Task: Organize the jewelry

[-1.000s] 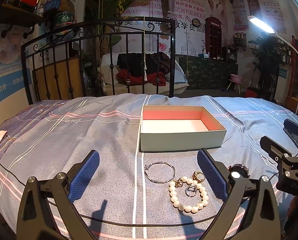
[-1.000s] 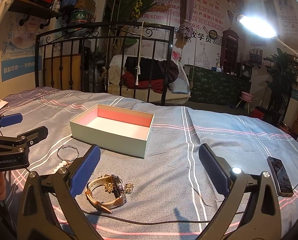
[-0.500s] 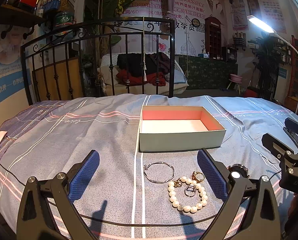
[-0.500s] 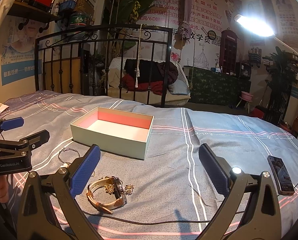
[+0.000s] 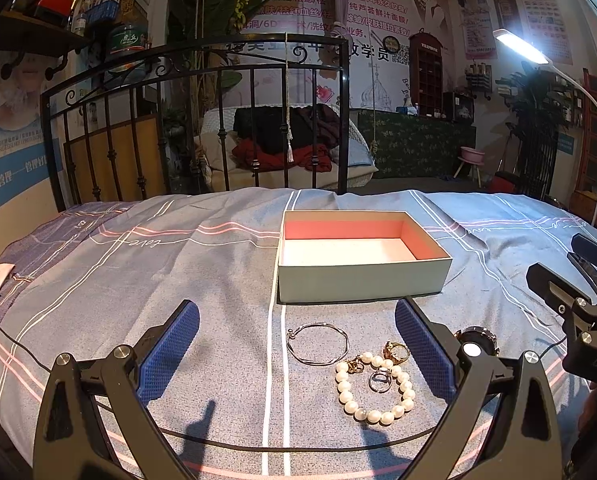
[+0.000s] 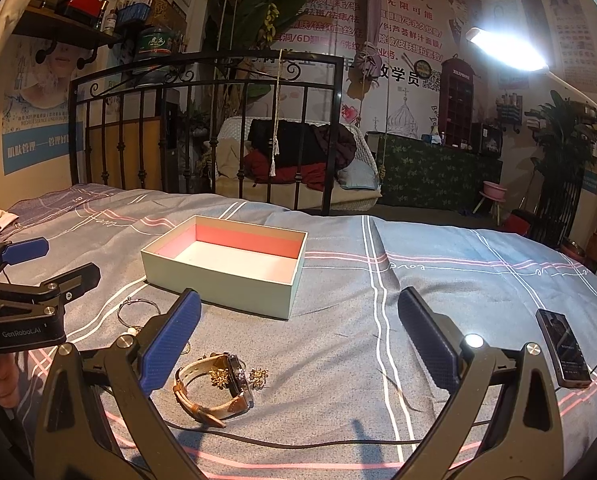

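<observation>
An open pale-green box [image 5: 362, 280] with a pink lining sits on the bed; it also shows in the right wrist view [image 6: 218, 276]. In front of it lie a thin silver bangle [image 5: 317, 343], a pearl bracelet [image 5: 374, 390], a gold ring [image 5: 394, 353] and a silver ring [image 5: 379, 380]. A watch with a tan strap [image 6: 214, 384] and gold earrings [image 6: 258, 376] lie to the right of them. My left gripper [image 5: 296, 348] is open and empty, just before the jewelry. My right gripper [image 6: 298, 344] is open and empty, with the watch near its left finger.
A dark phone [image 6: 562, 346] lies on the blue-grey striped bedspread [image 6: 418, 280] at the right. A black iron bed frame [image 5: 202, 120] stands behind the bed. A black cable [image 6: 298, 440] runs across the bedspread near me. A lit lamp [image 6: 502, 48] hangs at the right.
The right wrist view has shifted a little, with the box and watch sitting slightly higher and left. The left view has barely changed. Both grippers stay open.
</observation>
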A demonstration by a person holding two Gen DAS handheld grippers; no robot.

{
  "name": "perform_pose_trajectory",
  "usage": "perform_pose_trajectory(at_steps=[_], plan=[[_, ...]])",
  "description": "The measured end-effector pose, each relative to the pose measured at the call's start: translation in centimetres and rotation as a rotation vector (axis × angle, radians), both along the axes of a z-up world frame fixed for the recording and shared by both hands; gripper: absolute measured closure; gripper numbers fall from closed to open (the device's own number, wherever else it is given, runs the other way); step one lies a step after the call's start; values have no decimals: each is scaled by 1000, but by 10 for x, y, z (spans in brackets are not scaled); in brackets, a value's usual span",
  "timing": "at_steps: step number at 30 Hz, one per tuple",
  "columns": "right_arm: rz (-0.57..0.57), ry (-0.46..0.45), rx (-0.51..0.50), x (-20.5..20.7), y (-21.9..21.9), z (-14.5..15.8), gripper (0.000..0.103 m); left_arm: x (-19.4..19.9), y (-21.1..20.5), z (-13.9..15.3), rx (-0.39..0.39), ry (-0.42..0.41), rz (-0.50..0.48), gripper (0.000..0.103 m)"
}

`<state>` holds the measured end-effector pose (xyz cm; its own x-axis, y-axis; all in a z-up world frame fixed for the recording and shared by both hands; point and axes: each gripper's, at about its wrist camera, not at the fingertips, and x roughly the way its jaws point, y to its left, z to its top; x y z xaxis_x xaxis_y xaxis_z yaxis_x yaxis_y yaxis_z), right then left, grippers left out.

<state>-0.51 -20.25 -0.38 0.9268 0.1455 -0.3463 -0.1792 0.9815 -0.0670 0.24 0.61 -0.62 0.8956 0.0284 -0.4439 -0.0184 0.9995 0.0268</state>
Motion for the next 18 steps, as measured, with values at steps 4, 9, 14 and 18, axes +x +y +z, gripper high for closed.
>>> perform_pose_trajectory(at_steps=[4, 9, 14, 18], plan=[[0, 1, 1, 0, 0, 0, 6, 0, 0, 0, 2, 0, 0, 7], [3, 0, 4, -3, -1, 0, 6, -1, -1, 2, 6, -1, 2, 7], [9, 0, 8, -5, 0, 1, 6, -2, -1, 3, 8, -1, 6, 7], [13, -1, 11, -7, 0, 3, 6, -6, 0, 4, 12, -4, 5, 7]])
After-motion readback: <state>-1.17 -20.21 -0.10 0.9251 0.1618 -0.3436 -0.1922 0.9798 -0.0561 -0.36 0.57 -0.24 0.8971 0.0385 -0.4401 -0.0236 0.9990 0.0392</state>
